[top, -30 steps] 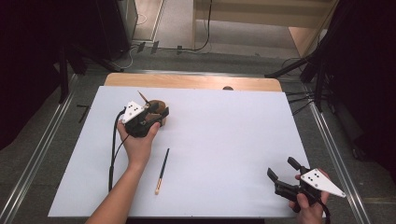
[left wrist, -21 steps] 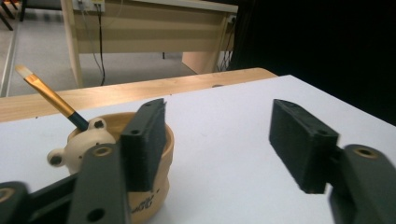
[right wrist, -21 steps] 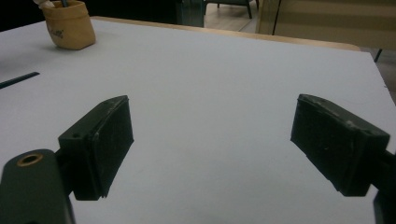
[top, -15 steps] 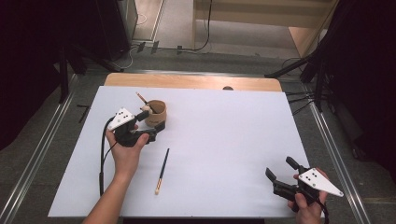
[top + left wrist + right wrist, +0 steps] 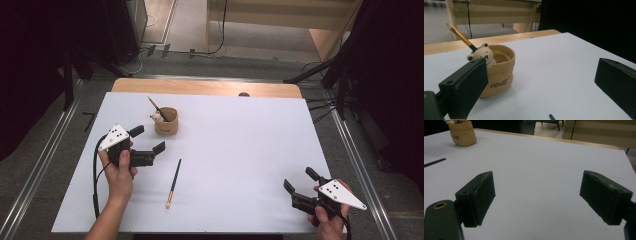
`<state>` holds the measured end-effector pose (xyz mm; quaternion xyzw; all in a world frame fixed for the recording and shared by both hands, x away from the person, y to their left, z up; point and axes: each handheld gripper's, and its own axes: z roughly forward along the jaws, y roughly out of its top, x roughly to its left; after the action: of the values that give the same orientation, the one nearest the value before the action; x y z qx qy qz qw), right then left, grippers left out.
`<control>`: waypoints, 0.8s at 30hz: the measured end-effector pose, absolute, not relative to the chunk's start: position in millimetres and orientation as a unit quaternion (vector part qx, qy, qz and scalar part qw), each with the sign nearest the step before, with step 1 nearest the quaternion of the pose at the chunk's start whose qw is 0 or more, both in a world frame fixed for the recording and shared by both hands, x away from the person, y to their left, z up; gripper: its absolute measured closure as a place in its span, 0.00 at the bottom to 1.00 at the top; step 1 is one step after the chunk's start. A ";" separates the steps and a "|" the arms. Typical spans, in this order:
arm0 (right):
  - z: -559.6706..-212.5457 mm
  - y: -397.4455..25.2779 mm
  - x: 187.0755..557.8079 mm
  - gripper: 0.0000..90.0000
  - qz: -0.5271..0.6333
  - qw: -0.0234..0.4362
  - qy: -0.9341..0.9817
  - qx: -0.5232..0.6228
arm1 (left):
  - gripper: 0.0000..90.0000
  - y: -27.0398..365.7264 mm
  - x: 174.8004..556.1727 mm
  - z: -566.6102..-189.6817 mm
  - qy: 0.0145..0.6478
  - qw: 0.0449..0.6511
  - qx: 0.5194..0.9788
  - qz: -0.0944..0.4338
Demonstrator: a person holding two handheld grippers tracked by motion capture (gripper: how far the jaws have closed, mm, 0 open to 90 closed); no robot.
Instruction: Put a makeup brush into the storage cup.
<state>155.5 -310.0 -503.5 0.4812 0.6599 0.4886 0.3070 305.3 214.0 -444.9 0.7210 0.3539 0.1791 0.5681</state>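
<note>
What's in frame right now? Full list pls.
cup: 1, tan, bear face on the rim, far left of the sheet
brush in cup: 1, black with a light tip, leaning out to the left
brush on sheet: 1, black with a pale end, lying flat near the left gripper
sheet: 1, white, covers the table
table: 1, wood, edge shows at the far side
left gripper: black, jaws open, empty, near the cup
right gripper: black, jaws open, empty, near right corner

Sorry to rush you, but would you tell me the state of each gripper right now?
Left gripper: open, holding nothing, beside the bear cup.
Right gripper: open, holding nothing, above the bare table.
</note>
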 end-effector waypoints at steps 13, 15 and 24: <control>-502.8 -309.4 154.8 0.15 0.487 0.309 0.661 0.480 | 0.00 244.4 280.7 -453.6 0.362 0.569 0.714 0.190; -502.7 -309.8 154.8 0.15 0.487 0.310 0.661 0.480 | 0.00 249.0 277.4 -455.9 0.366 0.568 0.713 0.188; -501.6 -311.3 154.0 0.15 0.488 0.309 0.660 0.480 | 0.00 270.5 262.2 -463.5 0.379 0.565 0.707 0.193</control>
<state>154.0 -311.3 -501.6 0.4801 0.6601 0.4882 0.3089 262.2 270.5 -463.5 0.7068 0.3790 0.1926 0.5654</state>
